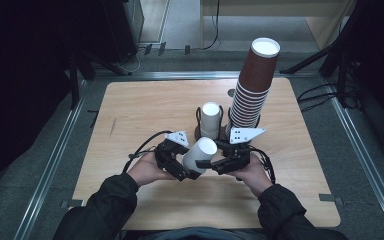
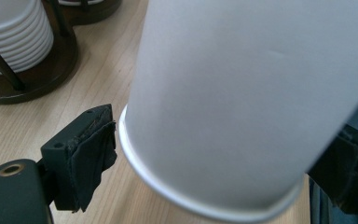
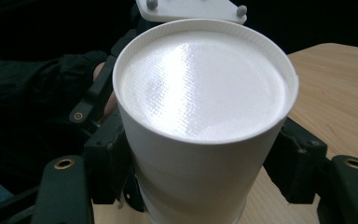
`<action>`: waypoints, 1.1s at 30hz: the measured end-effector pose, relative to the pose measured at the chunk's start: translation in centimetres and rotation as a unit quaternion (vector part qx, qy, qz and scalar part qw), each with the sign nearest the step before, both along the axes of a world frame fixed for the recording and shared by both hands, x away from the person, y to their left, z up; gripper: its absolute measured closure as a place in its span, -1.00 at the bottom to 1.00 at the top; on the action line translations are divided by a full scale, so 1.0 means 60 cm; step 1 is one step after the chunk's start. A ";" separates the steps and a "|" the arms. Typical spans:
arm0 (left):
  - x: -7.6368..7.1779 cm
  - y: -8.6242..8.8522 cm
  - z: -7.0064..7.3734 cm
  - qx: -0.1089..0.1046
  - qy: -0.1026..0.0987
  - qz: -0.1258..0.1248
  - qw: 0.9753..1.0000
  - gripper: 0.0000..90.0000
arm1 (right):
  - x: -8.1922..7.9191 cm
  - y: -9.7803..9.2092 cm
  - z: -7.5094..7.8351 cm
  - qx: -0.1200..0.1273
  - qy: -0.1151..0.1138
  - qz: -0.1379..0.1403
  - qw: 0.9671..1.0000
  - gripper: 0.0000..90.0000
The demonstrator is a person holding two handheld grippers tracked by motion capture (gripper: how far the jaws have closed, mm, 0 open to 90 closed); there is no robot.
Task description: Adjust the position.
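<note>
Nearest the person, both grippers meet on one white paper cup (image 1: 200, 154) held tilted above the table (image 1: 130, 115): the left gripper (image 1: 180, 167) clamps its rim end, the right gripper (image 1: 219, 162) grips its side (contact partly hidden). Beyond stand a white cup stack (image 1: 210, 120) and a tall brown cup stack (image 1: 252, 90).

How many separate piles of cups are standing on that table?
2: a tall brown stack at the back right of the table, and a short white stack in the holder left of it. One more white cup is held between the grippers.
</note>
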State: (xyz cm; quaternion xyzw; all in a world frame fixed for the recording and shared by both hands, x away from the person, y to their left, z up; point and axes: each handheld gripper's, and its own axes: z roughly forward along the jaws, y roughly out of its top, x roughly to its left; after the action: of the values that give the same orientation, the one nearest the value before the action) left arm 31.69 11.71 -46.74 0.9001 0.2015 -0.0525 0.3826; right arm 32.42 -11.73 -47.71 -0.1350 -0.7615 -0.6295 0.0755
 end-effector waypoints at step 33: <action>-0.002 -0.012 0.000 -0.008 -0.003 -0.034 0.999 -0.47 | -0.011 0.006 0.006 -0.012 -0.004 -0.002 1.000 -0.36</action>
State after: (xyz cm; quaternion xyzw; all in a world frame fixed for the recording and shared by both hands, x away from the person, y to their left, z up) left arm 31.58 11.02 -46.73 0.9036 0.1690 -0.0647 0.3884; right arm 31.76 -11.38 -47.34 -0.1349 -0.7688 -0.6212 0.0693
